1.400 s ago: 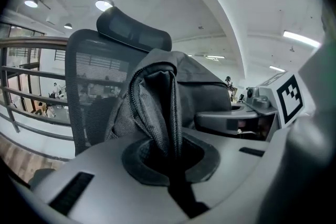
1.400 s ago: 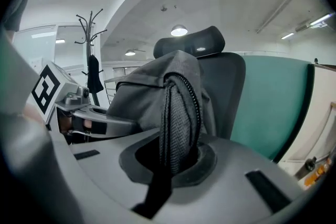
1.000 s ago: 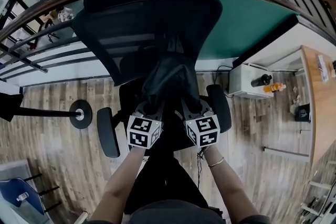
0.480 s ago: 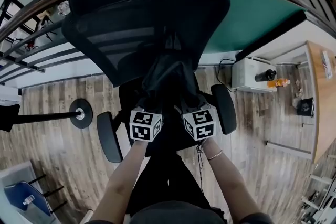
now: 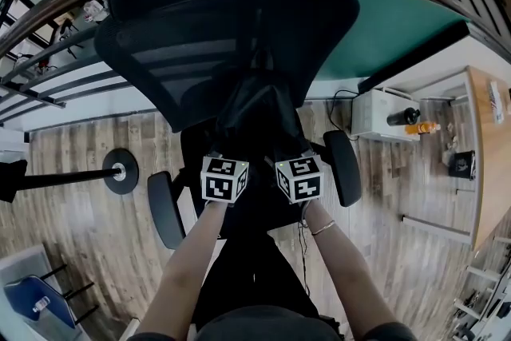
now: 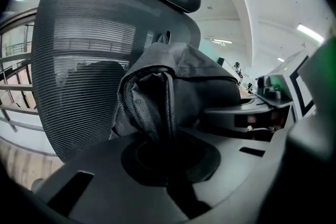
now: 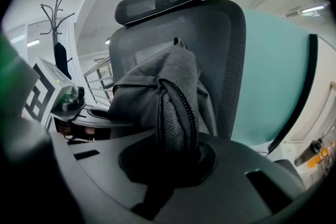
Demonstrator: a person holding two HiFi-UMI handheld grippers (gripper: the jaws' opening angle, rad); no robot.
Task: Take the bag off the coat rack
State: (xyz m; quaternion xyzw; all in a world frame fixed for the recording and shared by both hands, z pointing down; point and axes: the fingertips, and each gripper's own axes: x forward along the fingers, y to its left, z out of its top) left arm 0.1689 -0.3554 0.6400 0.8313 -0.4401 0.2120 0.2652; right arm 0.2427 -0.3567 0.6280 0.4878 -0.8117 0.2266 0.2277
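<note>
head view: bag point(image 5: 257, 114), dark fabric, held over the seat of an office chair point(image 5: 200, 28), in front of its mesh back. left gripper point(image 6: 167, 136) jaws pinched together on a zip-edged fold of the bag. right gripper point(image 7: 176, 152) likewise clamped on the other near corner. coat rack point(image 7: 56, 16) stands well apart, so the bag is judged already off it. the step in hand looks like setting it down on the chair. to do it well: keep both grips level, lower together, let the far end settle before loosening. long axis runs from the grippers away toward the chair back, far end higher. contact with the seat: cannot tell.
</note>
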